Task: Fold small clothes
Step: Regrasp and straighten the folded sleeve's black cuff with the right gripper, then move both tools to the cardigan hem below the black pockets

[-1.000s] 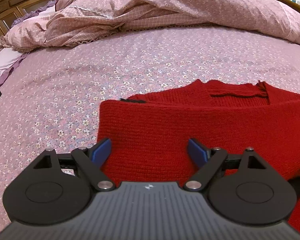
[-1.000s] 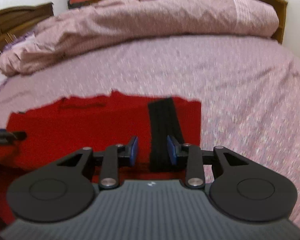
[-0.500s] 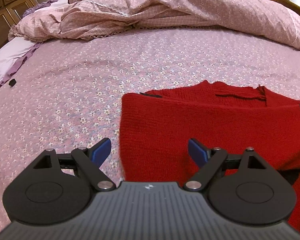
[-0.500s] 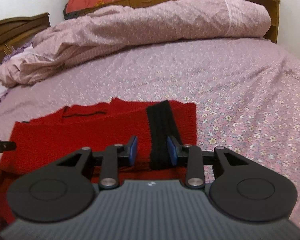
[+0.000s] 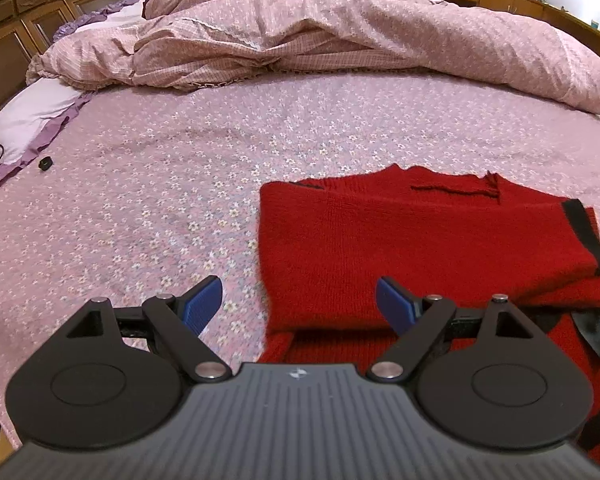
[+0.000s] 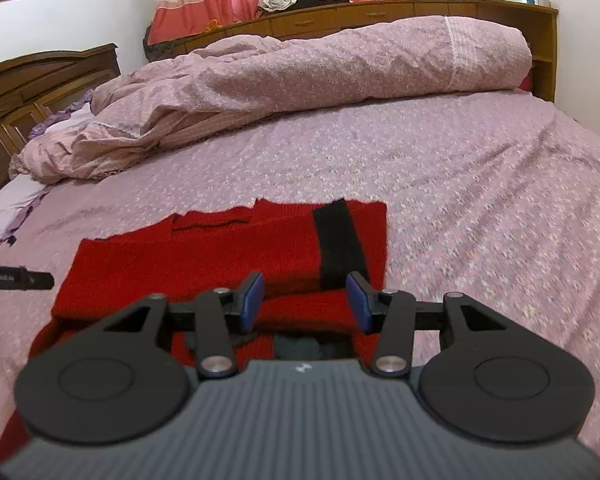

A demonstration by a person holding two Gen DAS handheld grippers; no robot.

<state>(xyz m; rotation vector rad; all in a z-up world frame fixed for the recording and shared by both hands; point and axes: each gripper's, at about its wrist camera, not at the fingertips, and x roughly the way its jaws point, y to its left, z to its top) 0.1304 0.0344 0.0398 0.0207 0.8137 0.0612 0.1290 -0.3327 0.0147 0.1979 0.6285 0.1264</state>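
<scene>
A red knitted sweater (image 5: 420,248) with a black band (image 5: 584,232) lies folded on the flowered bed sheet (image 5: 180,184). My left gripper (image 5: 298,300) hangs open above the sweater's left edge, its left pad over the sheet, with nothing between its fingers. In the right wrist view the same red sweater (image 6: 204,256) shows its black band (image 6: 336,240) on the right. My right gripper (image 6: 305,300) hovers above the near right part of the sweater; its jaws are opening and hold nothing. The tip of the left gripper (image 6: 20,281) pokes in at the left edge.
A rumpled pink duvet (image 5: 340,36) is heaped across the far side of the bed, with a lilac pillow (image 5: 24,120) at the left. A small black object (image 5: 45,163) lies on the sheet near the pillow. Wooden headboard (image 6: 40,80) and shelves (image 6: 380,16) border the bed.
Both grippers have drawn back and up from the sweater, which now looks smaller and farther. The left gripper shifted left, off the sweater's edge. The right gripper's jaws have widened.
</scene>
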